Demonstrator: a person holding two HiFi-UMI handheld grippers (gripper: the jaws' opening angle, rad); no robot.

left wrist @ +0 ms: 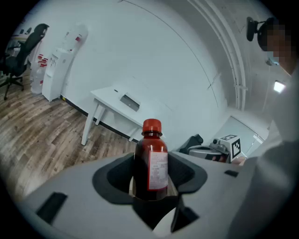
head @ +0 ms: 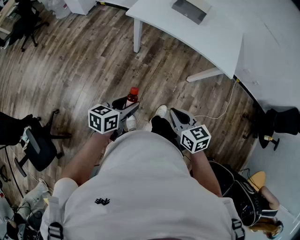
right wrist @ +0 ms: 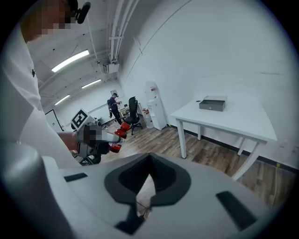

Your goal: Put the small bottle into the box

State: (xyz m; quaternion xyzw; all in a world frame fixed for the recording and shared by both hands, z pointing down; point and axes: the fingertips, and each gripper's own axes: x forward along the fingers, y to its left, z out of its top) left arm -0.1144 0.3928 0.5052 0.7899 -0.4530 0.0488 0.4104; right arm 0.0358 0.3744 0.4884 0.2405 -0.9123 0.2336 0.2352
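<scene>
As it stands upright, left tongs point(head: 127, 107) clamp the small bottle point(left wrist: 151, 161).

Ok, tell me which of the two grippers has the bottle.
The left gripper: its jaws clamp the small bottle with the red cap. The right gripper has its jaws together with nothing between them.

Your bottle point(left wrist: 151, 161) sits with its bottom sunk out of sight between the left gripper point(left wrist: 150, 181) jaws, and the label print's too blurry to read. In the head view you only get its cap and neck. The box point(head: 189, 10) gets clipped by the top edge.
</scene>
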